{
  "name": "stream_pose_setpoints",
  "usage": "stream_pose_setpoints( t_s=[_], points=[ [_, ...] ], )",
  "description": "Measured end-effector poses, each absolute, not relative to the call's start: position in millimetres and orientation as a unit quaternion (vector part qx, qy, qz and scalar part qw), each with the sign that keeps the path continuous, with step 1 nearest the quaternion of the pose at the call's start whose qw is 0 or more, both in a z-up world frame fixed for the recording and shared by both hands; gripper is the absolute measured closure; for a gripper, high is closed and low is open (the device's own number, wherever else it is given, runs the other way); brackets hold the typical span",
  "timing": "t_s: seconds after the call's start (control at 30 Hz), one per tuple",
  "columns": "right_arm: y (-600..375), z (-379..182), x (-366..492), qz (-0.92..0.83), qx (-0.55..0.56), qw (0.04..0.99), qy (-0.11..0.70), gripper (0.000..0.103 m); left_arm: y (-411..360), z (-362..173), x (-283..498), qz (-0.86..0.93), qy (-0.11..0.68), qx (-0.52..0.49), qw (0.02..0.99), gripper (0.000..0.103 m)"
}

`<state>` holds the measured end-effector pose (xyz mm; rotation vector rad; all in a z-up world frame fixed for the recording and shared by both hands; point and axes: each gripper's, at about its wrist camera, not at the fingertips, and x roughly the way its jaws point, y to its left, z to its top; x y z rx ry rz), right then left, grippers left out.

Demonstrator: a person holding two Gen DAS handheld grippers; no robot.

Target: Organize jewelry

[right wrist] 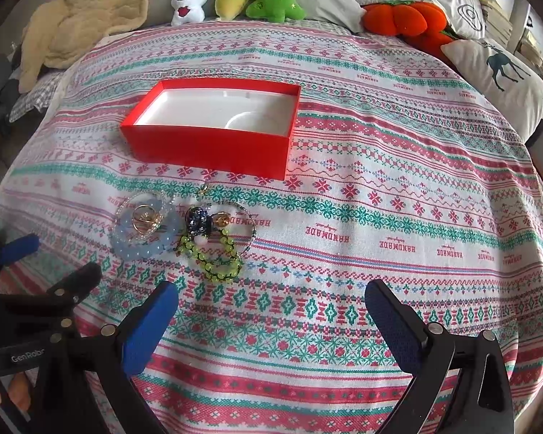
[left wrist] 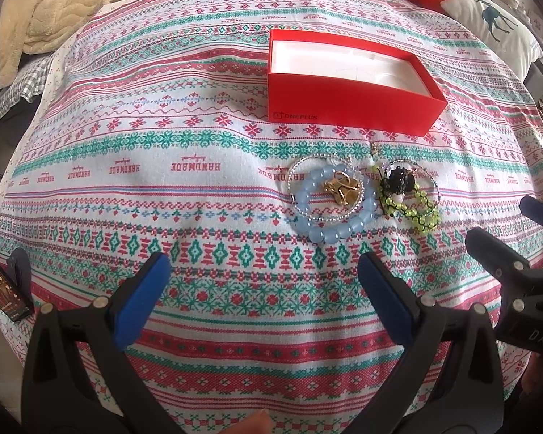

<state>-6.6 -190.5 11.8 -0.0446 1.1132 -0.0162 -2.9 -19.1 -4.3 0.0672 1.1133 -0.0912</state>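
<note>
Both grippers hovered low over the patterned cloth [right wrist: 380, 188], side by side and pointing toward the red box [right wrist: 213, 144]. The left gripper [left wrist: 264, 289] had its blue pads spread wide and held nothing; the right gripper [right wrist: 271, 314] was spread just as wide, also holding nothing. The jewelry lay in a small heap between grippers and box: a pale blue bead bracelet [left wrist: 329, 217] around gold rings [left wrist: 344, 188], just beside a green bead bracelet [left wrist: 416, 213].

Patterned bedcover [right wrist: 380, 188] bearing box [right wrist: 213, 148], jewelry [right wrist: 184, 231]
</note>
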Motion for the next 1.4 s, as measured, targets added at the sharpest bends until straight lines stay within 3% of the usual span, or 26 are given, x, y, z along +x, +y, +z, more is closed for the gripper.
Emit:
stream_pose_setpoints(
  t_s=[0.9, 1.2, 1.4],
  points=[
    [-210.6, 20.7, 13.0, -0.022, 0.0, 0.838, 0.546, 0.0, -26.0, 4.4, 7.7, -0.082, 0.51, 0.103, 0.85, 0.0],
    [-212.1, 18.5, 25.0, 0.062, 0.008, 0.844, 0.534, 0.0, -30.3, -4.4, 25.0, -0.158, 0.504, 0.105, 0.843, 0.001],
    [-192.1, -4.8, 18.7, 0.117, -0.034, 0.842, 0.525, 0.0, -27.6, -22.3, 31.8, -0.199, 0.499, 0.077, 0.84, 0.007]
  ],
)
